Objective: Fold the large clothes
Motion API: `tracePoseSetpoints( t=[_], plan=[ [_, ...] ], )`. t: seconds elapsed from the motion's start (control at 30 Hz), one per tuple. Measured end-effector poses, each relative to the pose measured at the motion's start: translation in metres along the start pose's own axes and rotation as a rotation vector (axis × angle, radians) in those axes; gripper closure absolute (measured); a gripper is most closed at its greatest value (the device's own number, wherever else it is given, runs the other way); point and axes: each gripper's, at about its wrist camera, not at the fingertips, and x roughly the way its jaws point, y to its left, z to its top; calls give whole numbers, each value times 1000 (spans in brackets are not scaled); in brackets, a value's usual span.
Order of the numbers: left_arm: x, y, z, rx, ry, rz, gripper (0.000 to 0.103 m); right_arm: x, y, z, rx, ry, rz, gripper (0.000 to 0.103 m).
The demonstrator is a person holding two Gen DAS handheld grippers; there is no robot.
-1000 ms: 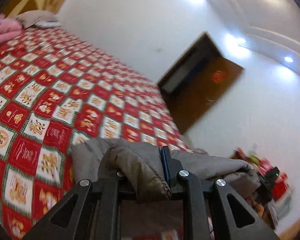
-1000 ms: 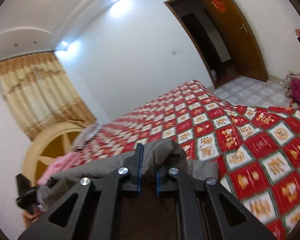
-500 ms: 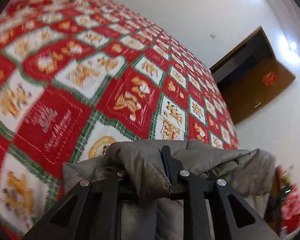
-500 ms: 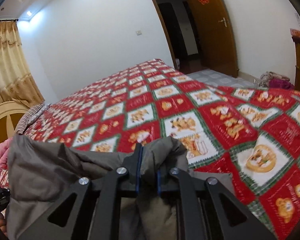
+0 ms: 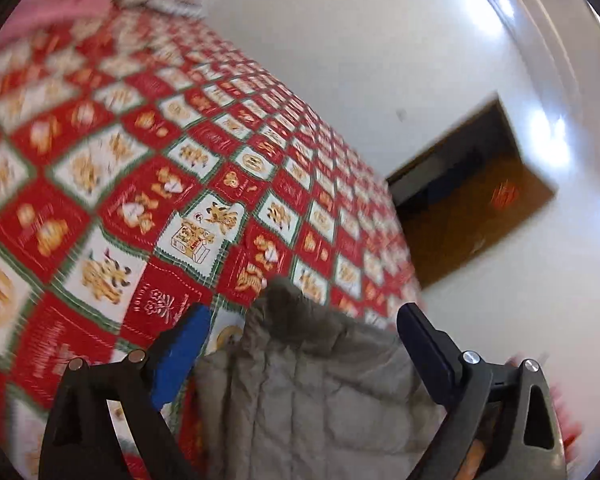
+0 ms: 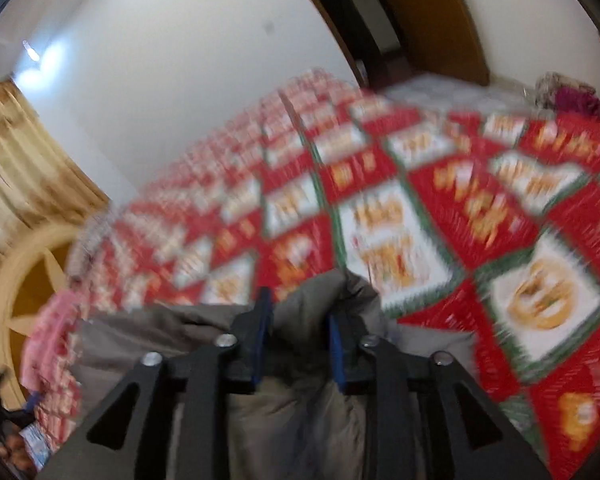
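A grey quilted jacket (image 5: 308, 392) lies on the red patterned bedspread (image 5: 100, 200). My left gripper (image 5: 303, 318) hangs over the jacket's near edge. Its jaws are opening and stand wide apart, and the jacket's raised corner sits between them, clear of the blue pads (image 5: 180, 356). In the right wrist view, a bunched fold of the same jacket (image 6: 324, 296) stands between the parted fingers of my right gripper (image 6: 300, 312). Those jaws are opening too, and the fold sits loose in the gap. That view is blurred.
The bedspread (image 6: 500, 220) stretches away towards a white wall. Beyond it stands an open brown door (image 5: 480, 200). Pink bedding (image 6: 56, 332), a round wooden headboard (image 6: 28, 280) and a tan curtain (image 6: 20, 160) are at the left. A heap of clothes (image 6: 572, 96) lies on the floor.
Both grippers came down to the bed holding the jacket, then parted their jaws. The left let go fully. The right has loosened on its fold.
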Motion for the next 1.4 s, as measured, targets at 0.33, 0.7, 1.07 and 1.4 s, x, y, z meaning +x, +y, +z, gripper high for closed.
tracePoseSetpoints(
  t=[0.33, 0.7, 1.07, 1.4],
  plan=[
    [91, -138, -96, 436, 73, 37, 8, -97, 120, -37, -433, -95, 80, 72],
    [187, -91, -94, 364, 97, 293, 11, 60, 115, -83, -299, 186, 49, 89],
    [222, -70, -103, 360, 39, 334, 9, 96, 86, -92, -157, 250, 49, 103],
    [225, -67, -104, 361, 63, 316, 6, 38, 78, -66, -250, 82, -70, 100]
  ],
)
